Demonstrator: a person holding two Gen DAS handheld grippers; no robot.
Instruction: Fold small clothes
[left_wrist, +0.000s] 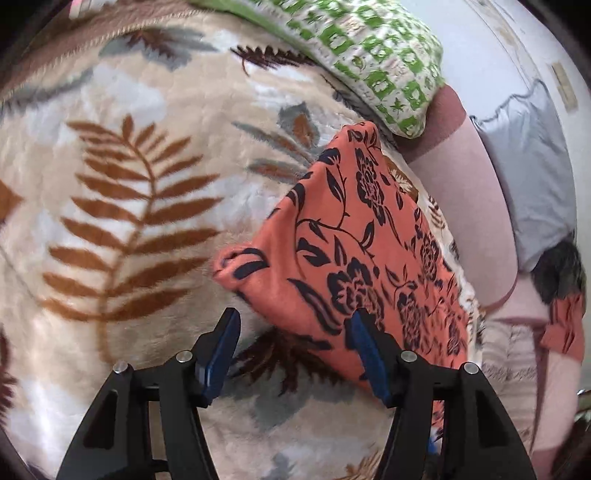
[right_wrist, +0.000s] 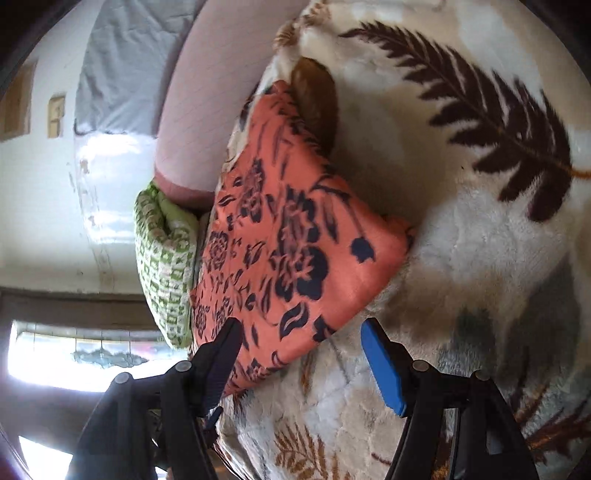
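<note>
Folded orange floral garment (left_wrist: 354, 251) lies on the leaf-print blanket (left_wrist: 122, 192) near the green-patterned pillow (left_wrist: 376, 55). Left tongs (left_wrist: 291, 332) spread, gripping nothing. Right tongs (right_wrist: 301, 341) likewise spread over the garment's corner, empty.

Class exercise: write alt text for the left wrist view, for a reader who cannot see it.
An orange garment with dark flowers lies folded on a leaf-patterned blanket. The left gripper is open just in front of its near edge. A green checked pillow sits behind.

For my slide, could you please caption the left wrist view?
Open left gripper over folded orange floral-print cloth on fern-patterned plush blanket.
</note>
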